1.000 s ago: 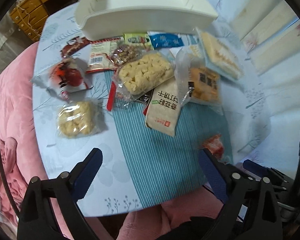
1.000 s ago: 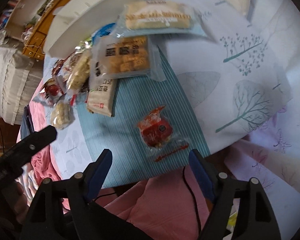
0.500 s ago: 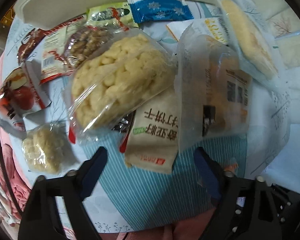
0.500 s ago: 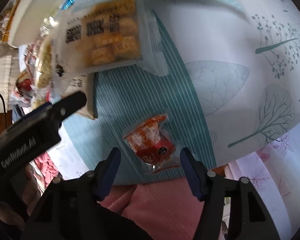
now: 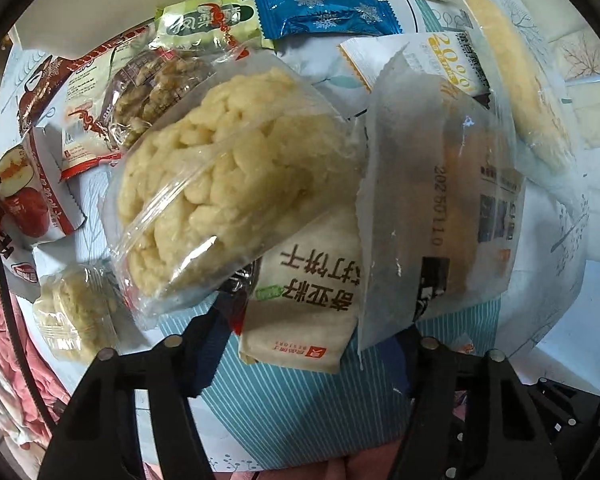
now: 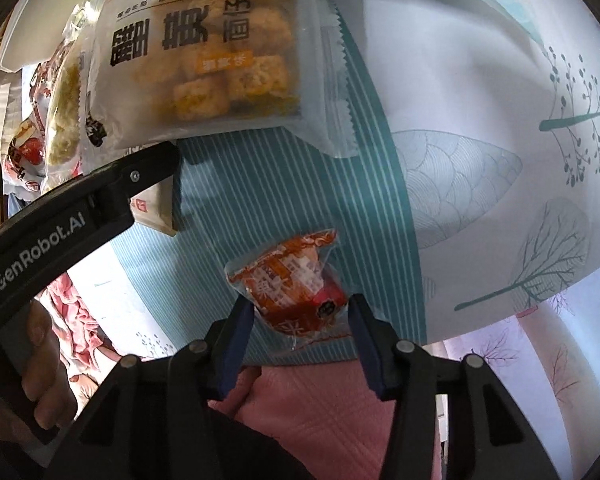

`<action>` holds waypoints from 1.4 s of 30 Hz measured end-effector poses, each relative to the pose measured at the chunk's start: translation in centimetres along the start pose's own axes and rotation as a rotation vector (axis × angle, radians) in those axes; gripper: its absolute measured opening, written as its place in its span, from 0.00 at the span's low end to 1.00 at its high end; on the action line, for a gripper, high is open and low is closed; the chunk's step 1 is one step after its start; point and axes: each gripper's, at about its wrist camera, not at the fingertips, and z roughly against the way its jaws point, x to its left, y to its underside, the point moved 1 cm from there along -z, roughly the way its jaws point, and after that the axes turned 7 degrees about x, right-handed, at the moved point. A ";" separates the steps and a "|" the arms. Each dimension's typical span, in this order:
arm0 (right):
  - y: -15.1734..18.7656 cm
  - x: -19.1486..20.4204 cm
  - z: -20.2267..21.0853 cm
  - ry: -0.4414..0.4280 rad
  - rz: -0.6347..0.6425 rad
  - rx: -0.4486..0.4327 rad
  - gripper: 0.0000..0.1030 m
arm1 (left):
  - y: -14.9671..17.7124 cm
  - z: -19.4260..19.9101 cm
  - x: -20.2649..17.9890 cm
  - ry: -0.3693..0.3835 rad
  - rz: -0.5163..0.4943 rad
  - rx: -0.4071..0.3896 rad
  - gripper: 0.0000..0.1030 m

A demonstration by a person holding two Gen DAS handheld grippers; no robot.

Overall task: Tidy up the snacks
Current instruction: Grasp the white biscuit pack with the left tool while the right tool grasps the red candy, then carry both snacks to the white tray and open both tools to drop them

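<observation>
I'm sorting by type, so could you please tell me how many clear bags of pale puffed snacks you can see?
2: a large bag atop the pile's middle, and a small bag at the pile's left edge. Others may lie hidden underneath.

Hidden: left gripper [image 5: 300, 344] fingertips, under cracker packet [image 5: 300, 312] and frosted pouch [image 5: 436, 208]. Cut off: white tray [image 6: 16, 40], picture's edge.

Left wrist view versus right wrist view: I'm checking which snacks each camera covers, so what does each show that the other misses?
Only the left wrist view shows the blue snowflake wrapper, the green packet and the walnut packet. Only the right wrist view shows the small red snack, lying between the right gripper fingers, whose jaws have just been closing. Both show the beige cracker packet, bracketed by the left gripper, and the striped tablecloth.
</observation>
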 end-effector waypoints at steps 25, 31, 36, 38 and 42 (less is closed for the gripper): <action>4.6 -2.0 -0.9 -0.248 -0.154 -0.108 0.43 | 9.1 8.4 3.4 0.207 0.077 -0.069 0.15; 5.1 -0.6 2.4 -0.299 -0.106 -0.153 0.43 | 10.5 13.5 4.0 0.252 0.084 -0.129 0.11; 4.6 1.1 6.2 -0.324 -0.025 -0.202 0.43 | 10.4 16.5 4.7 0.290 0.130 -0.170 0.11; 3.9 2.1 8.2 -0.330 0.015 -0.231 0.43 | 10.5 18.0 5.3 0.301 0.143 -0.191 0.11; 3.4 2.5 11.9 -0.334 0.079 -0.295 0.43 | 8.8 21.5 5.2 0.286 0.151 -0.272 0.11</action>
